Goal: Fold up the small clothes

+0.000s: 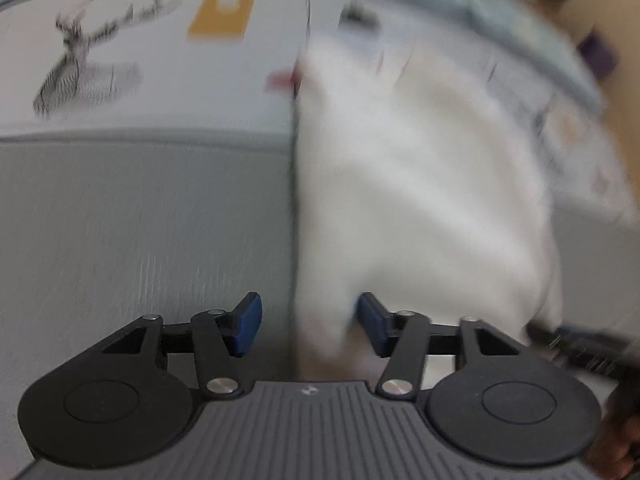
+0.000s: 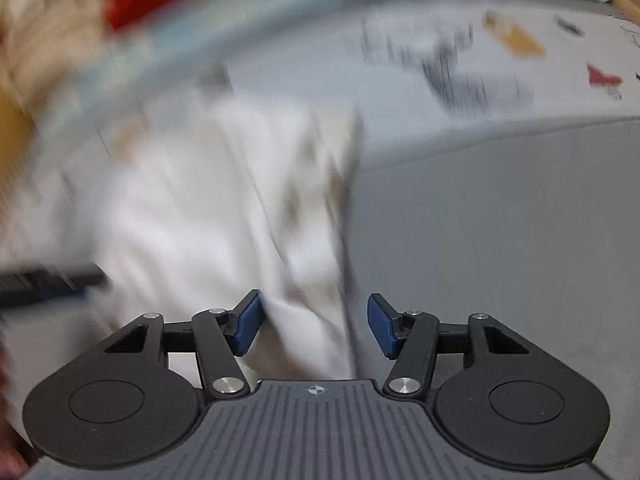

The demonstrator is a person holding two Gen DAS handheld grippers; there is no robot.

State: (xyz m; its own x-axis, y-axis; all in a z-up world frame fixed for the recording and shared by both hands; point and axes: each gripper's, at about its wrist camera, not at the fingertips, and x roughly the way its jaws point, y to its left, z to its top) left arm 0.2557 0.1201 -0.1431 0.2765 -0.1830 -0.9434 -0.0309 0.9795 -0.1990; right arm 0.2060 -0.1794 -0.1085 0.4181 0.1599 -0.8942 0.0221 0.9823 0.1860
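Grey woven fabric covers the surface (image 1: 140, 220) under both tongs, and beyond it lies a pale printed sheet (image 1: 140, 60) with dark sketchy marks, an orange patch and a small red shape; heavy blur leaves the prints unreadable, and no writing or brand can be made out anywhere. A light blue band curves along the far side, and past it are smeared red and tan shapes that cannot be identified. The white garment (image 1: 420, 184) lies ahead of the left tongs (image 1: 308, 324), slightly to their right, its near corner reaching down between the 2 blue pads, which stand spread apart; the cloth lies close against the right-hand pad, but blur hides whether it touches. In the right wrist view the same white garment (image 2: 224, 208) lies ahead and to the left of the right tongs (image 2: 316, 324), its lower part passing between the spread pads and lying near the left one. Its folds and edges are too smeared to trace. Each view catches the other tool as a dark blurred bar at the frame edge.
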